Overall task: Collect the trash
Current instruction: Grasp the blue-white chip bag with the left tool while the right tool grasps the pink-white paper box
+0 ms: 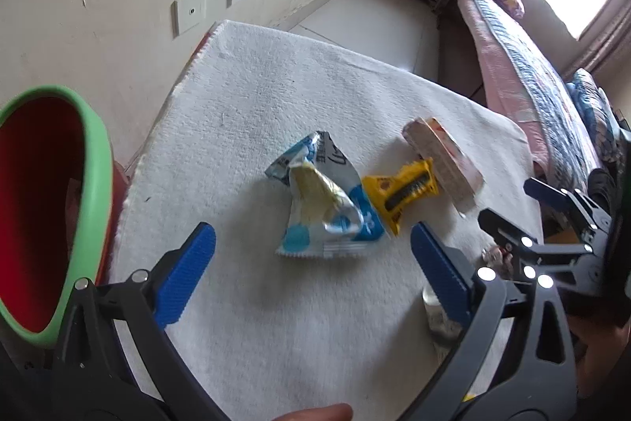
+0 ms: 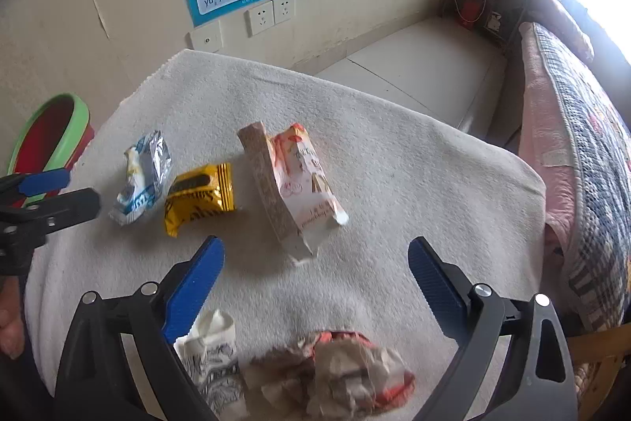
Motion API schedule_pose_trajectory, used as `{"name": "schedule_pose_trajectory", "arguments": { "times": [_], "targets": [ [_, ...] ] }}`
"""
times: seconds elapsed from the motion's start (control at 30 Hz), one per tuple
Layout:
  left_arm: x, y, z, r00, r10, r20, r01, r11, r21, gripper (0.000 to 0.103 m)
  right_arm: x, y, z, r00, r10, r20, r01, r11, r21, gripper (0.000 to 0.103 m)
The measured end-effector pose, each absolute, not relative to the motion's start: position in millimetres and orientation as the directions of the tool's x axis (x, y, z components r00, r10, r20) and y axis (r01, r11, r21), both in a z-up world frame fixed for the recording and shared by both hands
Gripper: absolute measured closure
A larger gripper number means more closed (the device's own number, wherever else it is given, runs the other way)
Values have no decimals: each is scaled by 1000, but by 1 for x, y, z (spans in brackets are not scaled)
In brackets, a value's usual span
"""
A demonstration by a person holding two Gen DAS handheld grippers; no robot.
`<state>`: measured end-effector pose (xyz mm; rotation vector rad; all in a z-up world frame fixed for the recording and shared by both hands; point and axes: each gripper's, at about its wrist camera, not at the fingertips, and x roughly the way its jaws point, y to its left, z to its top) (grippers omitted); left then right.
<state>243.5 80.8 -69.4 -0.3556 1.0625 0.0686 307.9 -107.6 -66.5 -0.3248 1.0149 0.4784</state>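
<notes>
The left claw [image 1: 311,247] hangs tilted down over the white towel-covered tabletop [image 1: 244,105] with its blue fingers [image 1: 189,271] spread wide and nothing between them; just ahead of it, between the two fingertips and a little beyond, lies the crumpled blue-and-silver wrapper [image 1: 323,200]; touching that wrapper on the far right side is the yellow wrapper [image 1: 402,190], and beyond that the pink-and-white carton [image 1: 441,160], lying on its side; off to the left of this claw, beside the tabletop edge, stands the red bin with a green rim [image 1: 98,160]. The right claw [image 2: 315,259] is likewise angled down at the tabletop, fingers [image 2: 197,279] wide apart and empty; the pink-and-white carton rests just ahead of it, near the middle of its gap; the yellow wrapper and then the blue-and-silver wrapper lie ahead to its left; close beneath it, near its base, sit a crumpled red-and-brown wrapper [image 2: 347,373] and a white printed wrapper [image 2: 213,354], the latter touching or just under the left finger, I cannot tell which; the left claw's tips show at the far left edge of the right wrist view.
</notes>
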Motion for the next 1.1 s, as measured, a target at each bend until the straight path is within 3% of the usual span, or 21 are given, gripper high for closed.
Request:
{"name": "schedule_pose_trajectory", "arguments": {
  "times": [0.3,0.43,0.5,0.63,0.67,0.73,0.9,1.1],
  "targets": [
    [265,75,-96,423,-114,-899,-219,950,-223,21,325,-93,-81,411,200,-889,-540,839,-60,18],
    [266,75,-101,410,-137,-902,-216,946,-242,37,332,-86,-88,384,206,-900,-541,840,-39,25],
    [267,76,-102,412,-136,-901,-212,947,-240,40,335,-82,-89,376,206,-903,-546,837,-36,28],
    [266,78,-101,417,-147,-897,-198,948,-247,54,338,-75,-98,354,185,-917,-550,834,-44,45],
    [265,79,-100,421,-152,-894,-192,949,-251,57,339,-75,-100,352,182,-918,-544,838,-43,54],
    [263,78,-96,429,-159,-889,-176,951,-255,65,338,-77,-98,355,194,-914,-535,844,-29,57],
    [261,78,-89,442,-163,-882,-150,956,-252,73,330,-85,-93,365,210,-907,-518,855,-10,62],
    [253,81,-79,461,-166,-872,-150,954,-261,75,314,-103,-75,405,244,-881,-468,883,29,62]
  ]
}}
